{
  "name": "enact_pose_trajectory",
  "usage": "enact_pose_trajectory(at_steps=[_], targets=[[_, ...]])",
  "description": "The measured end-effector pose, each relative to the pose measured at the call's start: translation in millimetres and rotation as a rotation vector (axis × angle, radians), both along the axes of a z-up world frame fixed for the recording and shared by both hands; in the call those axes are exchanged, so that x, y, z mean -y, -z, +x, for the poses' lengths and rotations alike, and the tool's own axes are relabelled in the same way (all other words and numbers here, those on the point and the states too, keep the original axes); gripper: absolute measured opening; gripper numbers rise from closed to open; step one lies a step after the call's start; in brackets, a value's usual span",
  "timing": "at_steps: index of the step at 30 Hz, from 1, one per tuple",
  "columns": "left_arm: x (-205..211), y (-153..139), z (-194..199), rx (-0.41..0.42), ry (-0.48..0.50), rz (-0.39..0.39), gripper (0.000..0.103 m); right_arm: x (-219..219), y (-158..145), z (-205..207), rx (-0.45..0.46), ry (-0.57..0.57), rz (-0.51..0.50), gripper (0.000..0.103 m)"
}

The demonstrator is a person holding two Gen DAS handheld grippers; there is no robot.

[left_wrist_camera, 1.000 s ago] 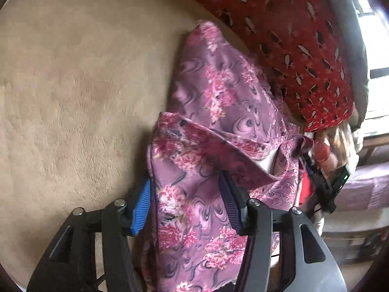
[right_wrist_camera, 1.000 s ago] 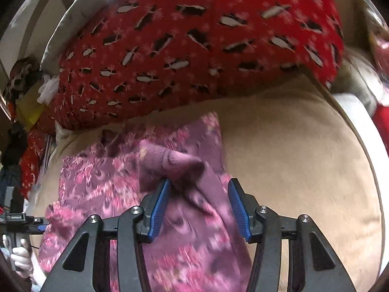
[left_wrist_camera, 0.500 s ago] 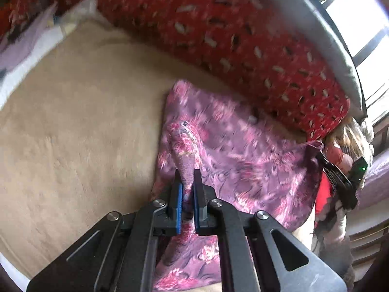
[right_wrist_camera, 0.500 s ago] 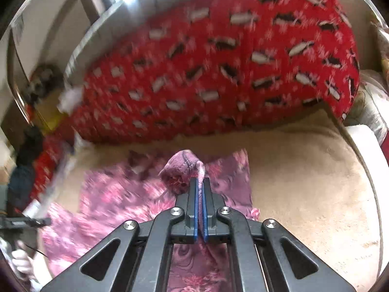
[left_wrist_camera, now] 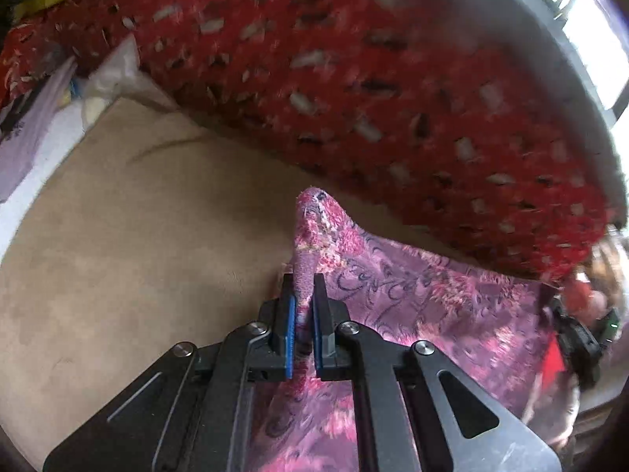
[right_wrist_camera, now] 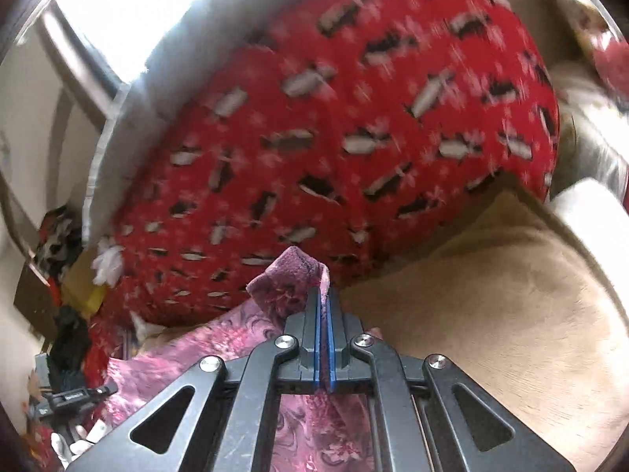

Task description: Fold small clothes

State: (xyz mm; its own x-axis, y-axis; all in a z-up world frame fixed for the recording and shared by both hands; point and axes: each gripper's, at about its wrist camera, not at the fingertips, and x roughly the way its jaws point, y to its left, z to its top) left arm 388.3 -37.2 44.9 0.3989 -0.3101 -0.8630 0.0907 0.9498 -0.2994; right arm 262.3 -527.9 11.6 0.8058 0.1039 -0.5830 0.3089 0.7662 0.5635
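1. Your purple floral garment (left_wrist_camera: 428,306) is lifted off the tan blanket (left_wrist_camera: 137,236) at two corners, with the cloth sagging between them.
2. Your left gripper (left_wrist_camera: 303,287) is clamped on one bunched corner, which pokes up past the blue pads (left_wrist_camera: 290,326).
3. Your right gripper (right_wrist_camera: 323,303) is pinched tight on the other corner (right_wrist_camera: 291,275); the fabric (right_wrist_camera: 220,338) trails down and to the left of it.
4. The tan blanket covers the soft surface under the garment and is bare to one side of it.
5. A big red patterned cushion (right_wrist_camera: 334,137) stands along the far edge of the blanket, just behind the raised corners.
6. Bright window light (left_wrist_camera: 597,51) falls from behind the cushion, and a cluttered pile (right_wrist_camera: 63,259) sits at the room's edge.
7. Both grippers point down toward the blanket, the left one more steeply; both views are blurred.
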Motion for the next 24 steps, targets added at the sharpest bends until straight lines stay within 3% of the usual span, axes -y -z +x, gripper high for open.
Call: enact_pose_trajectory(at_steps=[5,8,11,15,17,19,20,22,24], targets=[[16.9,73.4,18.9,-0.13,0.008,0.118,0.006,6.9,57.6,19.9,-0.163,0.032,0.026,0.002],[8.0,66.3,14.2,-0.111,0.011,0.096,0.007,14.1,84.3,15.6,-0.261,0.059,0.085,0.005],[-6.4,40.8,-1.1,-0.077,0.01,0.038,0.007,11.4,61.4,-6.2,-0.188,0.095,0.028,0.008],[-5.0,7.7,-38.7,0.007,0.027,-0.062,0.013,-14.7,25.5,-25.9,-0.033,-0.001,-0.018,0.01],[11.5,17.7,-48.8,-0.014,0.06,-0.028,0.026,-32.3,29.7,-22.0,-0.06,-0.058,-0.05,0.013],[36.7,49.0,-48.7,-0.102,0.118,0.122,0.029,-49.1,65.6,-1.6,-0.285,-0.13,-0.108,0.009],[41.2,58.4,-49.9,-0.136,0.136,0.167,0.029,-52.2,79.3,2.3,-0.356,-0.148,-0.121,0.008],[38.4,58.8,-56.2,-0.127,0.144,0.191,0.029,-43.7,60.0,-13.0,-0.27,-0.092,-0.074,0.012],[28.8,45.7,-64.7,-0.121,0.125,0.151,0.028,-32.2,42.3,-37.7,-0.213,-0.031,-0.012,0.018]])
